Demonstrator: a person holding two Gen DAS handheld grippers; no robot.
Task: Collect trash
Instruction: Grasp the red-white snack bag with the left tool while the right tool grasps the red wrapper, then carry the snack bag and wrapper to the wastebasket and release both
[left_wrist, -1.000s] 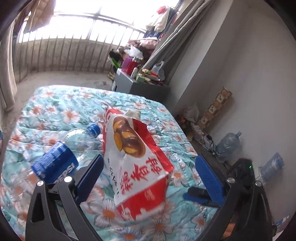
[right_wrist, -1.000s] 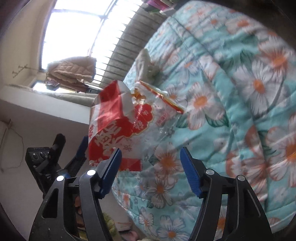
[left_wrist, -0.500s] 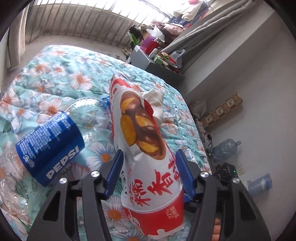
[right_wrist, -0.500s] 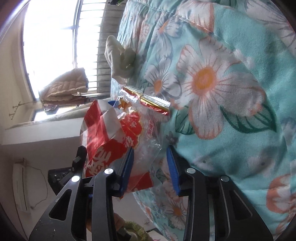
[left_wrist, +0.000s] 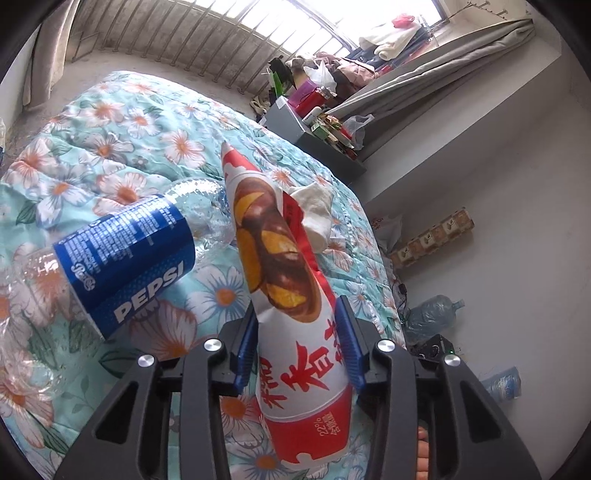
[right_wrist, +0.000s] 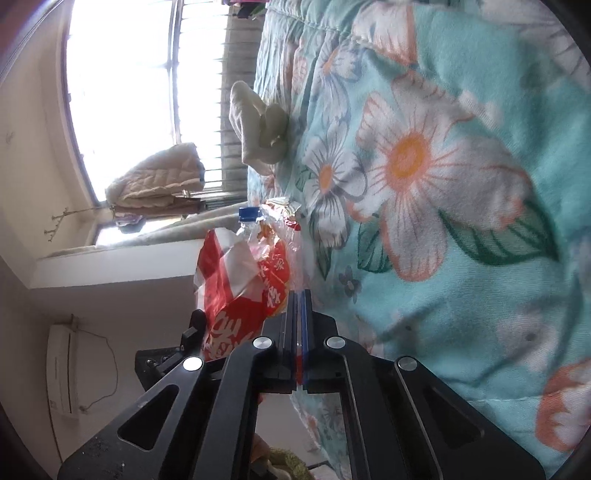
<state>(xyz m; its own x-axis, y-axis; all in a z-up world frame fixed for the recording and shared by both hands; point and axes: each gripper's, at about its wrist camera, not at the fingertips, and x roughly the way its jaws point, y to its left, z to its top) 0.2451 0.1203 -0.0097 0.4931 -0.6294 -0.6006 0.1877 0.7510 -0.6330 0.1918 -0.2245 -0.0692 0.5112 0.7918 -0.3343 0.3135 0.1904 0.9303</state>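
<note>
A red and white snack bag (left_wrist: 291, 314) with a bread picture stands on the floral bedspread (left_wrist: 122, 122). My left gripper (left_wrist: 299, 332) is shut on its lower part, blue pads pressing both sides. An empty clear Pepsi bottle (left_wrist: 125, 254) lies just left of the bag. A crumpled white tissue (left_wrist: 314, 206) lies behind the bag. In the right wrist view my right gripper (right_wrist: 298, 299) is shut on the bag's clear plastic edge (right_wrist: 251, 291); the bottle's blue cap (right_wrist: 248, 213) and the tissue (right_wrist: 258, 129) show beyond it.
A grey cabinet (left_wrist: 295, 129) piled with clutter stands past the bed's far corner. A large water jug (left_wrist: 432, 314) and a black device (left_wrist: 439, 347) sit on the floor to the right. A barred window (left_wrist: 207, 33) is behind.
Both grippers have closed on the snack bag: the left around its lower body, the right fully on its plastic edge. The left view has moved closer to the bag and bottle.
</note>
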